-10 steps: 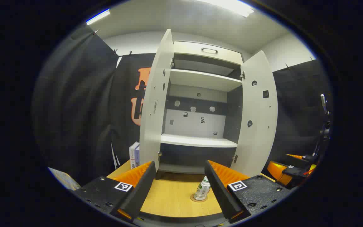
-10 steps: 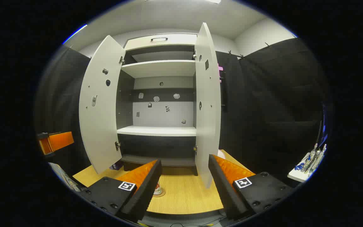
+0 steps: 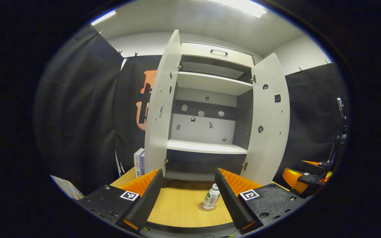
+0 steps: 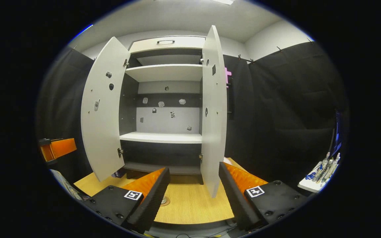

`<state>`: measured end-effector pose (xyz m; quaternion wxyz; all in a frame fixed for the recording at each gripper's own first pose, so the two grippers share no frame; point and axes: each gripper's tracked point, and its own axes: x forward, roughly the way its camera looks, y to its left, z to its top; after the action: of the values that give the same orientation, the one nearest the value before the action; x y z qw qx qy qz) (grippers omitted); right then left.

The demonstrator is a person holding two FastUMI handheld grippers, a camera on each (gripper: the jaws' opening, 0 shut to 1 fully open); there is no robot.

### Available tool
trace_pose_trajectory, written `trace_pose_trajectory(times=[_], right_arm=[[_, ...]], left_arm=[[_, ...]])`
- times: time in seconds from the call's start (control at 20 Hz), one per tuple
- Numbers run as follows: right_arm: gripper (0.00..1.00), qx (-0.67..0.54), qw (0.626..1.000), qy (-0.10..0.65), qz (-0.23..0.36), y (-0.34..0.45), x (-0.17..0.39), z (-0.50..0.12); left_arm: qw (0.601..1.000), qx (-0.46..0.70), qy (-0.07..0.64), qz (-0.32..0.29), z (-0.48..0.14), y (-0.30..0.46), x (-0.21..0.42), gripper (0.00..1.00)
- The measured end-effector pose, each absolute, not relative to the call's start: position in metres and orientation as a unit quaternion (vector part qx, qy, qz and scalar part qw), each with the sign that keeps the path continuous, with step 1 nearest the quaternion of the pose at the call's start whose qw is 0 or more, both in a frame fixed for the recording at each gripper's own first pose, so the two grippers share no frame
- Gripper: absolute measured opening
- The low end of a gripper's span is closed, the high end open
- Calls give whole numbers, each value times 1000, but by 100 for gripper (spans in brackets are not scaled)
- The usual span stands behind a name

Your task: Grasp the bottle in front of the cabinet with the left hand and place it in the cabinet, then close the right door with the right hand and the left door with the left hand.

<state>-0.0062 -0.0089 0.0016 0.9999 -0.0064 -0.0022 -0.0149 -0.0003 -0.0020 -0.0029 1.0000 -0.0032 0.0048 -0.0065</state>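
Bottle, small white plastic with a green label, stands on a round coaster on the wooden tabletop, near the tall white cabinet. Left gripper and right gripper hang spread, empty. Both doors open; every step remains.

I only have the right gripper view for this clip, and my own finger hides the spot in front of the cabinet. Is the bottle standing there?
Observer: Yes. In the left gripper view the bottle stands upright on a round coaster on the table.
Operator: Has the left gripper got it?
Observer: No. The left gripper is open; the bottle sits ahead, partly behind one finger, ungripped.
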Motion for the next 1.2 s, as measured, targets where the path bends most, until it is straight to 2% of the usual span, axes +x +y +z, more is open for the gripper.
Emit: trace_pose_trajectory(times=[0.1, 0.2, 0.3, 0.55, 0.9, 0.95, 1.2], right_arm=[[98, -5, 1000, -2, -15, -9, -7, 1], [98, -5, 1000, -1, -14, -6, -8, 1], [98, -7, 1000, -2, -14, -6, -10, 1], [98, -13, 1000, 1, -18, -12, -16, -1], [98, -16, 999, 7, -40, -32, -17, -3], [98, -16, 999, 7, -43, -35, -16, -2], [98, -29, 998, 8, -60, -57, -14, 1]], left_arm=[[1000, -5, 8, -5, -5, -1, -1, 93], [1000, -7, 9, -8, -5, -4, -1, 95], [1000, -10, 16, -15, -11, -9, 1, 93], [998, -17, 43, -40, -38, -30, 10, 95], [993, -13, 96, -71, -100, -63, 51, 93], [992, -10, 101, -77, -109, -69, 59, 95], [983, -14, 155, -97, -174, -96, 94, 96]])
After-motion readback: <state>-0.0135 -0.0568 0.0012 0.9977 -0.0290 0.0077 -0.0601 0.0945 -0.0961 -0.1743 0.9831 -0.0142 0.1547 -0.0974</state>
